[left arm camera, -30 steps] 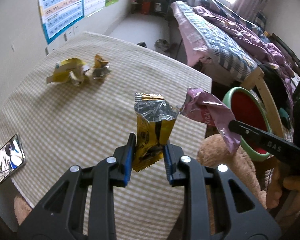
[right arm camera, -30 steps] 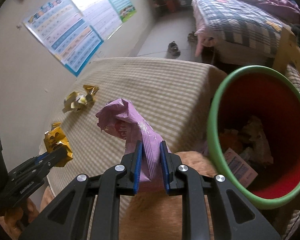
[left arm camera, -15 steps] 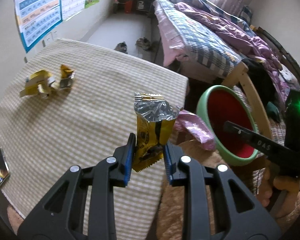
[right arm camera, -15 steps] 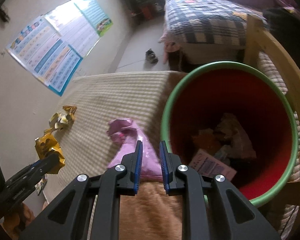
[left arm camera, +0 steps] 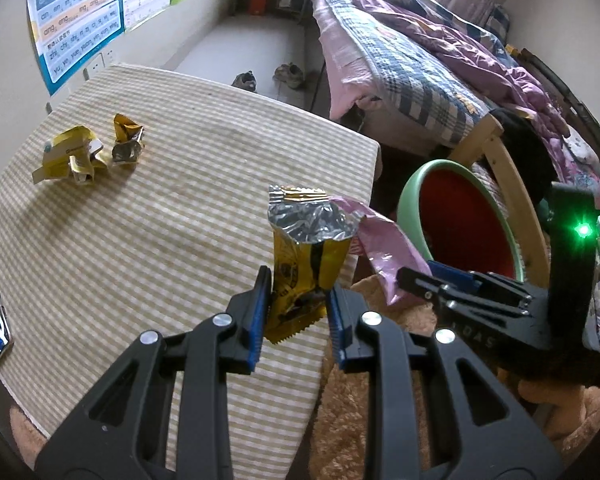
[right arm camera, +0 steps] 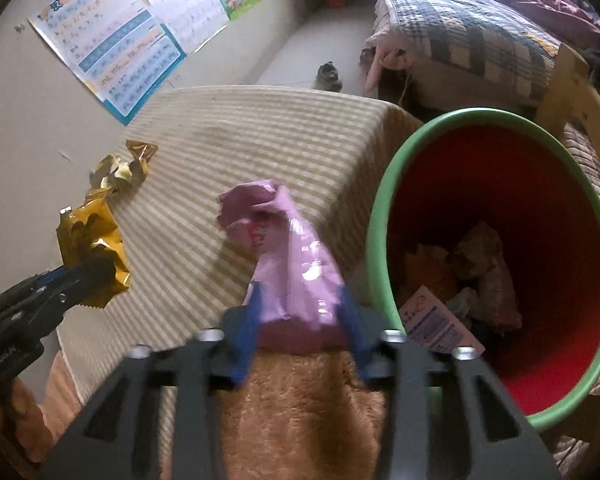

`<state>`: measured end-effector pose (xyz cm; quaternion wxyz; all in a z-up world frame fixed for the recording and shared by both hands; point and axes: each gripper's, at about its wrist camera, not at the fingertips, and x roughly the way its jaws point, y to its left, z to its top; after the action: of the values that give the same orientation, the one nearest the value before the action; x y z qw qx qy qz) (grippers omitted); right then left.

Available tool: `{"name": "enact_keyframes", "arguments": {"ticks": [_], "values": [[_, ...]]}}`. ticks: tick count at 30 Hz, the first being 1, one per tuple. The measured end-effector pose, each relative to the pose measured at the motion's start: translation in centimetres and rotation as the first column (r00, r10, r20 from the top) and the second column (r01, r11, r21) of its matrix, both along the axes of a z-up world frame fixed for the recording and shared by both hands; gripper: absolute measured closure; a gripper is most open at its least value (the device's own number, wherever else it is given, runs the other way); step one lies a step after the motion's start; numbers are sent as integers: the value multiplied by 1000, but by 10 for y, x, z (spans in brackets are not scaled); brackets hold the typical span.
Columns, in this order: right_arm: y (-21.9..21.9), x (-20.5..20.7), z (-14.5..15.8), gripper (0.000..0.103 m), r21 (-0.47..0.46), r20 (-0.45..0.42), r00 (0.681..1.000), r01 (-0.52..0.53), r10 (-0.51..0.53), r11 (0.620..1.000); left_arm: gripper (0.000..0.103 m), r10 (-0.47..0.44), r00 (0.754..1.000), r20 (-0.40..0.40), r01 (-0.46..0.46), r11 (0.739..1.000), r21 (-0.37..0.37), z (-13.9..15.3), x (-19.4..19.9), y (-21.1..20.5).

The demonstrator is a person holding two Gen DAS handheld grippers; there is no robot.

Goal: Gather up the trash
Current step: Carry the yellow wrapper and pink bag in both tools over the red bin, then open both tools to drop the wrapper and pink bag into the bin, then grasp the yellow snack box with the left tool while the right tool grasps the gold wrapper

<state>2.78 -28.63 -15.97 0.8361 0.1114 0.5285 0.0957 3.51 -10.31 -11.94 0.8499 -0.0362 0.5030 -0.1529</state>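
My left hand-held gripper [left arm camera: 295, 312] is clamped on the lower end of a gold wrapper [left arm camera: 306, 264], held upright over the desk [left arm camera: 139, 240] near its right edge. My right hand-held gripper [right arm camera: 300, 328] has its fingers spread; a pink wrapper [right arm camera: 287, 264] sits between them, but blur hides whether they touch it. It is off the desk's right edge, just beside the bin [right arm camera: 380, 216], which holds scraps. Two crumpled gold wrappers [left arm camera: 87, 148] lie near the desk's far left corner.
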Motion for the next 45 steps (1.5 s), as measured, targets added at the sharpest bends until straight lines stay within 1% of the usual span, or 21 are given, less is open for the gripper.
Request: {"name": "enact_keyframes", "arguments": {"ticks": [2,5,8,10,14,17,18,19,20,21,23,26,27,29,31,33,35,38,41,44,45], "values": [[-8,-2,6,84,30,20,1000,16,-17,999,77,-16,1000,-5,16,1000,3,-1,1,-6],[-26,-6,19,86,34,67,995,71,-73,997,77,-41,999,-13,41,999,-8,-3,3,-17],[-54,-10,32,86,58,105,981,157,-163,986,77,-82,996,-24,81,996,-48,-2,8,-35],[-80,-15,40,86,72,127,961,238,-245,969,77,-127,991,-32,124,988,-90,0,12,-52],[-120,-30,49,85,55,149,920,359,-363,932,77,-208,978,-18,203,970,-132,7,16,-91],[-143,-42,50,82,30,150,887,436,-436,899,76,-291,957,1,288,945,-152,13,13,-125],[-148,-45,49,81,27,144,876,461,-460,887,64,-320,947,8,317,936,-151,14,11,-136],[-154,-47,47,78,30,137,866,481,-480,876,41,-337,941,15,335,931,-145,14,9,-144],[-158,-50,44,69,39,127,857,498,-498,866,32,-341,940,31,342,929,-140,15,6,-147],[-161,-51,44,62,46,124,850,510,-512,859,29,-340,939,49,344,929,-141,15,4,-146],[-164,-54,45,60,45,133,842,521,-522,852,29,-338,939,56,342,931,-126,14,3,-141],[-151,-47,48,57,38,148,854,500,-499,865,29,-249,967,51,253,963,-90,7,16,-108],[-142,-42,48,55,40,150,865,479,-479,877,29,-186,982,42,189,978,-84,4,25,-86],[-121,-29,48,54,32,151,890,431,-430,902,29,-83,996,31,84,995,-61,-1,40,-51],[-98,-18,47,54,27,151,915,375,-374,927,29,48,998,27,-48,999,-12,-7,56,-3],[-77,-10,43,53,31,141,934,326,-327,945,28,144,989,35,-144,989,18,-9,68,40],[-53,1,38,53,25,126,955,269,-270,963,26,246,968,45,-248,967,64,-13,82,87],[-24,14,33,53,14,113,971,211,-211,977,23,355,935,21,-355,933,55,-17,96,135],[7,30,28,53,24,99,983,154,-155,988,21,473,879,-53,-475,879,-29,-28,113,178],[42,42,28,53,24,104,991,83,-85,996,20,575,805,-146,-593,793,-140,-42,129,209],[49,45,27,53,21,105,992,65,-67,998,20,592,790,-161,-613,776,-152,-44,133,213]]}}
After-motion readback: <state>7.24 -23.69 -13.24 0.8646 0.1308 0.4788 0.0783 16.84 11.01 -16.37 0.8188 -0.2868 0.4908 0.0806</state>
